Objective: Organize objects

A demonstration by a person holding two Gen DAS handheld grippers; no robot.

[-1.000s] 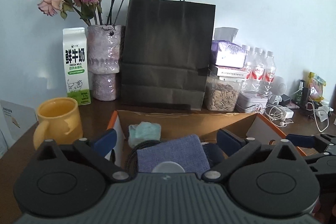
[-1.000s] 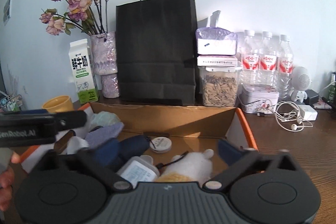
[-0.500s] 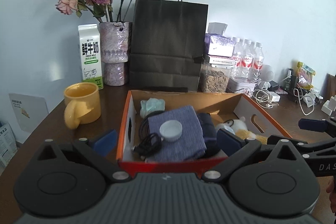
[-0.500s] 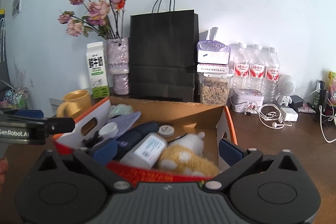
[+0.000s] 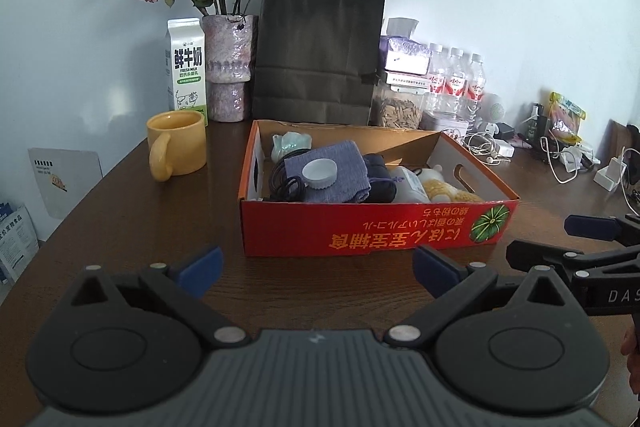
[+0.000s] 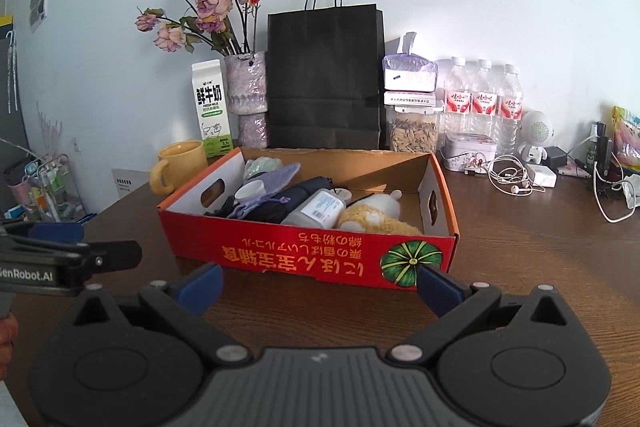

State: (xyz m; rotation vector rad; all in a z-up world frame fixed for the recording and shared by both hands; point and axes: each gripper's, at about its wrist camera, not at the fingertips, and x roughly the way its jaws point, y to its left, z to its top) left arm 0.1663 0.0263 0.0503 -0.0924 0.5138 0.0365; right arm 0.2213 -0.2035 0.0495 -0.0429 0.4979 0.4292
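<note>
Pulled back from the red cardboard box [image 5: 376,227], centre frame on the dark wood table [image 5: 160,227], my left gripper [image 5: 316,265] and right gripper [image 6: 318,283] now hang short of it, jaws wide and empty. I judge the packing finished. Inside: ribbed grey cloth [image 5: 340,167], fuzzy plush toy [image 6: 380,217], smooth white cap [image 5: 319,174].

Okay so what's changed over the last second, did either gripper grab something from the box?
No. Both grippers pulled back from over the cardboard box, toward the near table edge; left gripper and right gripper are open and empty. The white cap, blue cloth and yellow mug stayed put.
</note>
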